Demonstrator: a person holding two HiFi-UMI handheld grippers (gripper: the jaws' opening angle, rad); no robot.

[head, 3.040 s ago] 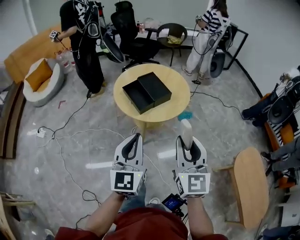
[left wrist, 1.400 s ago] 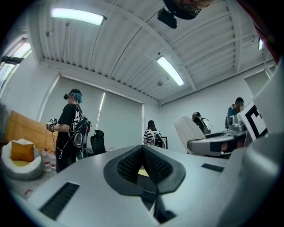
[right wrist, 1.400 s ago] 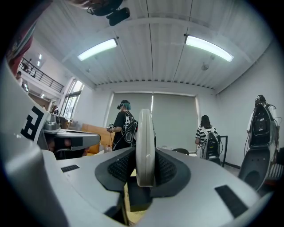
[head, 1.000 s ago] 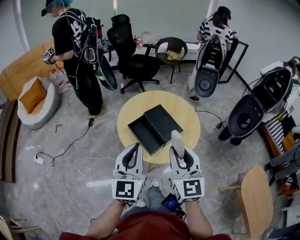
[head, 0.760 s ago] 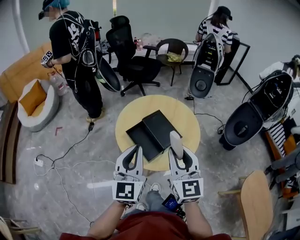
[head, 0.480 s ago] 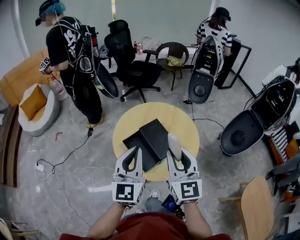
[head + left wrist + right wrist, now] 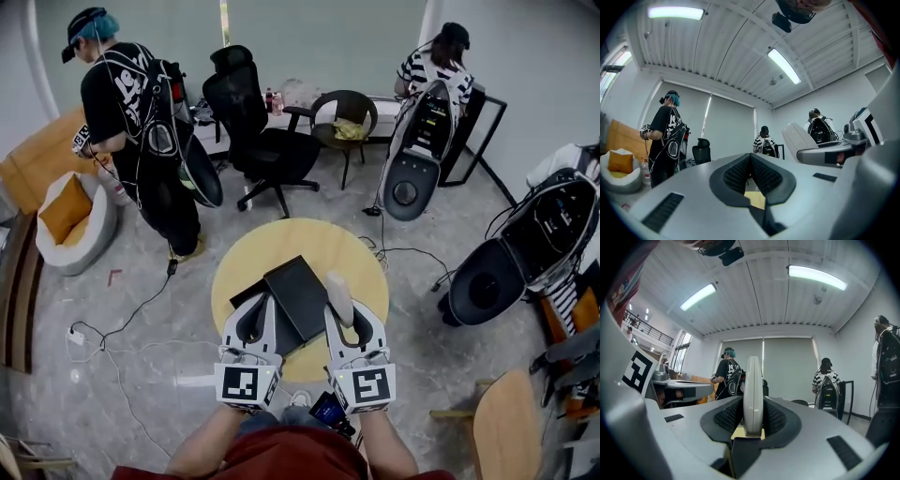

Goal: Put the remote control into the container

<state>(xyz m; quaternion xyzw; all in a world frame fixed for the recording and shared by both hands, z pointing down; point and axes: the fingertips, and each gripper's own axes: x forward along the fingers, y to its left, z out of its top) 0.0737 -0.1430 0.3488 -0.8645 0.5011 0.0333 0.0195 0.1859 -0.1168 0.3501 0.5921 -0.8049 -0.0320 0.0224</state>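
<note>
Your right gripper (image 7: pixel 344 315) is pinching the remote control (image 7: pixel 338 297) upright by the black container (image 7: pixel 247 292), left gripper (image 7: pixel 261 307) pressed together and empty, so I'd tilt it flat and lower it right inside before letting go.

Smooth white plastic remote control (image 7: pixel 753 390) with a faint sheen, between the ribbed black pads (image 7: pixel 725 416) of the matt grey plastic right gripper (image 7: pixel 349 319); matt black container (image 7: pixel 300 292) on a smooth pale-wood table (image 7: pixel 309 239); glossy grey marbled floor (image 7: pixel 141 347).
</note>
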